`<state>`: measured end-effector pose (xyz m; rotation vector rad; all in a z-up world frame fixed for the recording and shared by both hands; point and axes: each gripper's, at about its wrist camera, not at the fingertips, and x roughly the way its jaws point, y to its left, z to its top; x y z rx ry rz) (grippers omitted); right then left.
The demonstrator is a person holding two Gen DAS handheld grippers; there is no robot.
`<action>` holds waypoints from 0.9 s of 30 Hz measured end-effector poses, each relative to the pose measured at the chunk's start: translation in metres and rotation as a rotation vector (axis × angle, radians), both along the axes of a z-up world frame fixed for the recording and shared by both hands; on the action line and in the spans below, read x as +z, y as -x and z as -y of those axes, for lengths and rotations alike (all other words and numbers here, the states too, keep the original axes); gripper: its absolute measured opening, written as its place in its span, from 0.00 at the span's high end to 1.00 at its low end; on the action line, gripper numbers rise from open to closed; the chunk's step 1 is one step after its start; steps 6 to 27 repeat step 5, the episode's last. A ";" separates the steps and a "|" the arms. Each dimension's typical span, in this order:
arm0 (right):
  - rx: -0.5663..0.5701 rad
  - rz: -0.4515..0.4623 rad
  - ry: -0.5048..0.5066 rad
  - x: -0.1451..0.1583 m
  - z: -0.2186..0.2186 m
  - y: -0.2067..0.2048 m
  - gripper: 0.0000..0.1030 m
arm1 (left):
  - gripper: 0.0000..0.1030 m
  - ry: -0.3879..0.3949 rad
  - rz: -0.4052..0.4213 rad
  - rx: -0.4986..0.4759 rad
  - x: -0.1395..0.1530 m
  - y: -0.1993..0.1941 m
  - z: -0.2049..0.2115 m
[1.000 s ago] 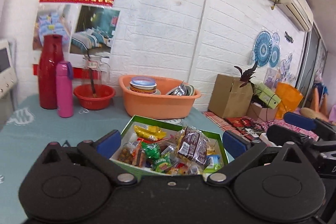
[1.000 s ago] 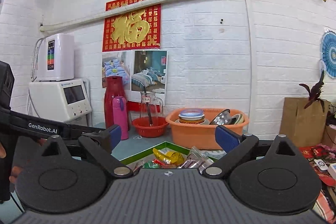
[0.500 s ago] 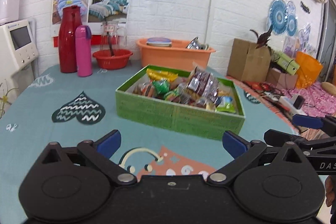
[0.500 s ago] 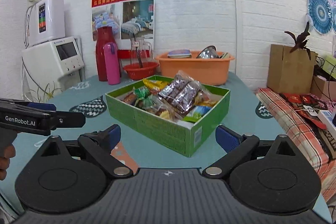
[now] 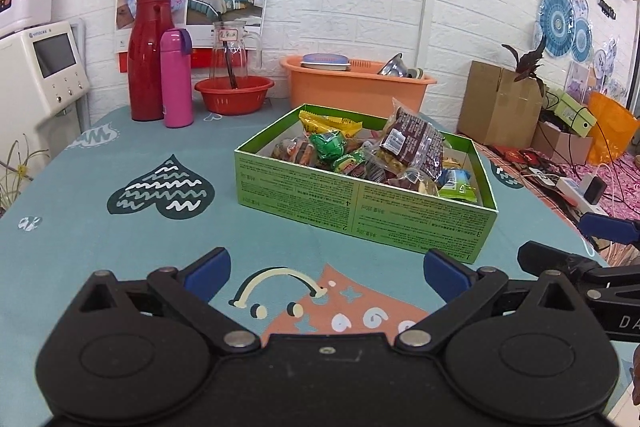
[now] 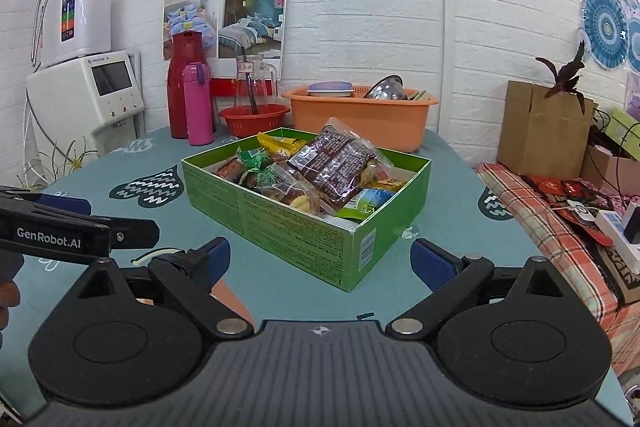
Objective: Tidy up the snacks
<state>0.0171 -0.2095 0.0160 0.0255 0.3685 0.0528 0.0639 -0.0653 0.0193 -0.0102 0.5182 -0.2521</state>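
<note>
The left gripper [image 5: 326, 269] hangs above the teal patterned tablecloth [image 5: 120, 247] with its blue-padded fingers [image 5: 208, 267] spread wide; nothing sits between them and they touch nothing. The right gripper [image 6: 320, 261] is likewise spread wide and empty, its blue pads [image 6: 432, 263] apart over the cloth just short of the near corner of the green cardboard box [image 6: 304, 231].

That green box [image 5: 360, 203] stands on the table ahead of both grippers, open-topped and heaped with wrapped snacks. A large clear bag of dark brown sweets [image 6: 334, 163] lies on top, tilted up against the pile. A yellow packet [image 5: 330, 125] rests toward the far side, green-wrapped pieces [image 5: 330, 145] sit near the middle, and a small blue and green packet [image 5: 456, 183] lies at the right end by the wall of the box.

In the right wrist view the left gripper's body, marked GenRobot.AI [image 6: 56, 231], reaches in from the left edge, with part of a hand [image 6: 8, 301] below it. In the left wrist view the right gripper [image 5: 592, 251] shows at the right edge, beside the box.

Behind the box, along the white brick wall, stand a red thermos jug [image 5: 150, 51], a pink flask [image 5: 176, 79], a glass pitcher in a red basin [image 5: 234, 93] and an orange tub of dishes [image 5: 356, 83]
</note>
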 end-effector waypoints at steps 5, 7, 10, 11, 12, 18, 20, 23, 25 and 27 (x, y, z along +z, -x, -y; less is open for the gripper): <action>0.000 -0.007 0.004 -0.001 -0.001 -0.002 0.00 | 0.00 0.002 -0.001 -0.002 0.000 0.000 -0.001; 0.000 -0.007 0.004 -0.001 -0.001 -0.002 0.00 | 0.00 0.002 -0.001 -0.002 0.000 0.000 -0.001; 0.000 -0.007 0.004 -0.001 -0.001 -0.002 0.00 | 0.00 0.002 -0.001 -0.002 0.000 0.000 -0.001; 0.000 -0.007 0.004 -0.001 -0.001 -0.002 0.00 | 0.00 0.002 -0.001 -0.002 0.000 0.000 -0.001; 0.000 -0.007 0.004 -0.001 -0.001 -0.002 0.00 | 0.00 0.002 -0.001 -0.002 0.000 0.000 -0.001; 0.000 -0.007 0.004 -0.001 -0.001 -0.002 0.00 | 0.00 0.002 -0.001 -0.002 0.000 0.000 -0.001; 0.000 -0.007 0.004 -0.001 -0.001 -0.002 0.00 | 0.00 0.002 -0.001 -0.002 0.000 0.000 -0.001; 0.000 -0.007 0.004 -0.001 -0.001 -0.002 0.00 | 0.00 0.002 -0.001 -0.002 0.000 0.000 -0.001; 0.000 -0.007 0.004 -0.001 -0.001 -0.002 0.00 | 0.00 0.002 -0.001 -0.002 0.000 0.000 -0.001; 0.000 -0.007 0.004 -0.001 -0.001 -0.002 0.00 | 0.00 0.002 -0.001 -0.002 0.000 0.000 -0.001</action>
